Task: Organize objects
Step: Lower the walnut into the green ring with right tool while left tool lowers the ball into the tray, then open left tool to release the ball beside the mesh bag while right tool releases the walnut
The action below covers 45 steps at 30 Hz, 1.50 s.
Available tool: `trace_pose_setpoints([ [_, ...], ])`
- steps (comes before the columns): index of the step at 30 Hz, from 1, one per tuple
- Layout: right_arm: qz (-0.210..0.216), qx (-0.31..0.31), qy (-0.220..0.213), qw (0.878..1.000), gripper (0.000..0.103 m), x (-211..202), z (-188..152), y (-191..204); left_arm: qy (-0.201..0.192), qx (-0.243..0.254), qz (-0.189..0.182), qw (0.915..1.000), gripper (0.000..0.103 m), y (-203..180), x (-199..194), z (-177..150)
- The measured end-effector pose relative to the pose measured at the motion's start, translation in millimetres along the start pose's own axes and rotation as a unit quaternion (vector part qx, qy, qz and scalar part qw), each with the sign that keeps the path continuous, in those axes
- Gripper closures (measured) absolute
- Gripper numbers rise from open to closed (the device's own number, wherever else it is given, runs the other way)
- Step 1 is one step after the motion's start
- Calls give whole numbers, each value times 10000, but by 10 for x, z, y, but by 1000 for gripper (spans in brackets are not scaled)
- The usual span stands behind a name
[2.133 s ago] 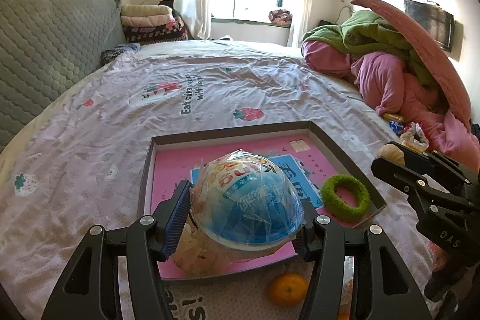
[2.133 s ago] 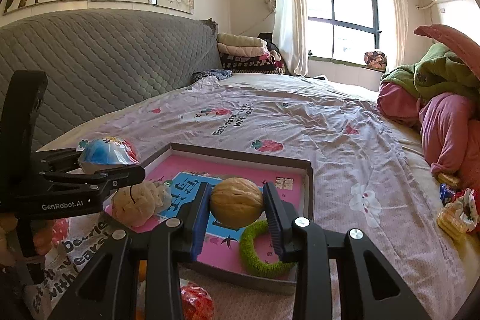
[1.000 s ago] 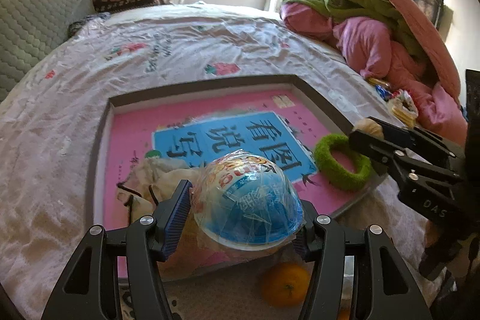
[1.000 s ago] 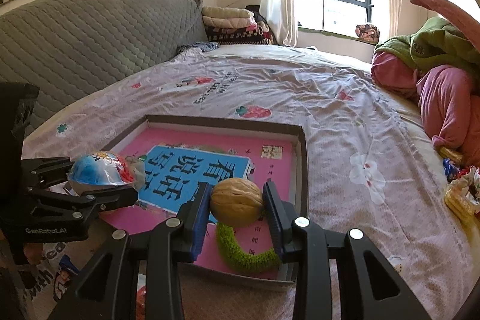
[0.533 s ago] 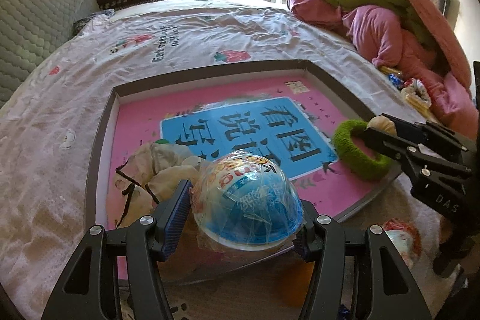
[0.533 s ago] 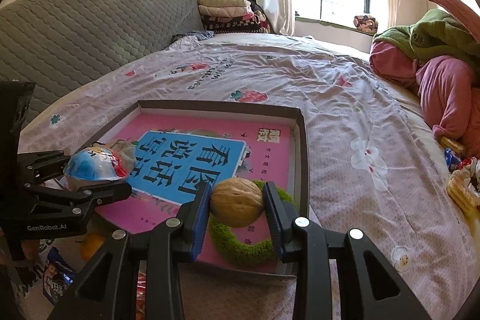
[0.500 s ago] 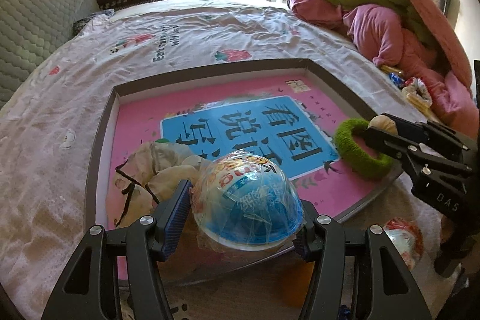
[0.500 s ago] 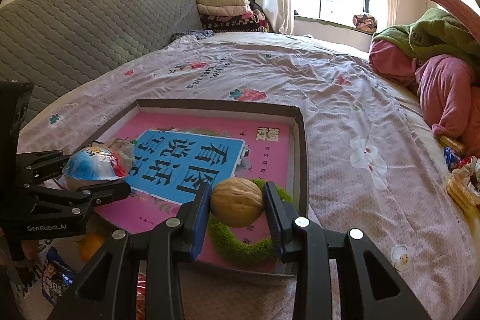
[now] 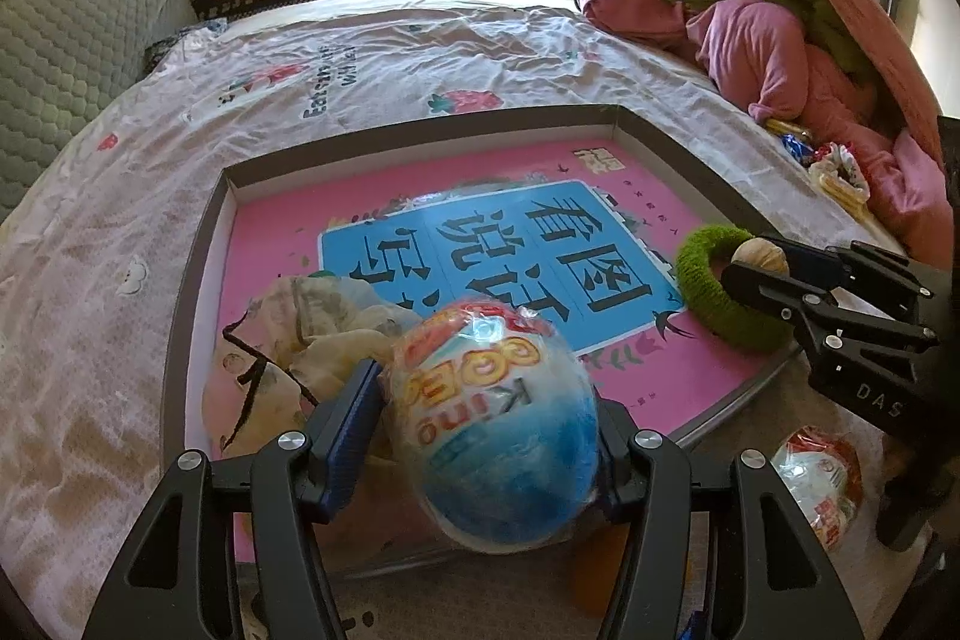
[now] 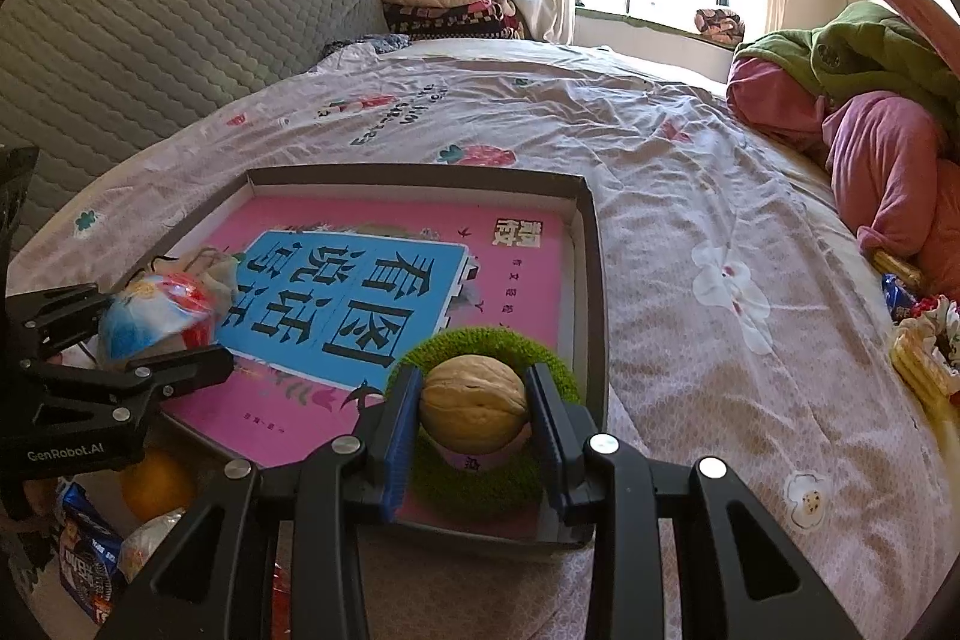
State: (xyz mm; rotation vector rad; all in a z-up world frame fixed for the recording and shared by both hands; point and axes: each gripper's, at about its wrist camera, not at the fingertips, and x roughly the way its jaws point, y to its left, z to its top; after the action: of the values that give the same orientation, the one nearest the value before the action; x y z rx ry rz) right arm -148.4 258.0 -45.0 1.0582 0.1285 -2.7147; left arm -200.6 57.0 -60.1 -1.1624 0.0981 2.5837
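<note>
Pinching a wrapped blue-and-white toy egg (image 9: 498, 430) in the left gripper (image 9: 489, 436), both pads pressed on its sides, egg over the near-left corner of the tray (image 9: 198, 274). Egg also seen at 9 o'clock in the right wrist view (image 10: 153, 319), left gripper (image 10: 129, 340) clamped round it there. Crumpled cream cloth (image 9: 288, 334) lying in the tray just at 10 o'clock of the egg, touching or nearly touching the left pad; cannot tell which.

Pinching a walnut (image 10: 474, 403) in the right gripper (image 10: 474, 409), pads tight on both sides. Walnut hanging over the hole of a green ring (image 10: 480, 472), ring lying flat in the near-right corner of the tray (image 10: 591, 292). Whether walnut touches ring: cannot tell. Same pair at 3 o'clock in the left wrist view: ring (image 9: 717, 295), walnut (image 9: 759, 256), right gripper (image 9: 762, 268).

Tray floor covered by a pink sheet (image 10: 522, 292) with a blue label (image 10: 354, 304) in the middle, large dark characters. Tray resting on the bed (image 10: 690, 196), floral sheet.

Outside the tray, near edge: orange (image 10: 157, 484) at 7 o'clock under the left gripper, snack packet (image 10: 87, 562) beside it, red-and-white wrapped egg (image 9: 822, 484) at 4 o'clock in the left wrist view. Pink and green bedding heap (image 9: 750, 16) at 2 o'clock, well apart from the tray.
</note>
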Motion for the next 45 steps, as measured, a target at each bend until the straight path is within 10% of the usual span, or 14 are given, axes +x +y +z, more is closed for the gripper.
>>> trace_pose_setpoints([
  [45,121,16,-22,9999,67,-84,21,22,-10,-192,-101,9998,28,-3,-35,28],
])
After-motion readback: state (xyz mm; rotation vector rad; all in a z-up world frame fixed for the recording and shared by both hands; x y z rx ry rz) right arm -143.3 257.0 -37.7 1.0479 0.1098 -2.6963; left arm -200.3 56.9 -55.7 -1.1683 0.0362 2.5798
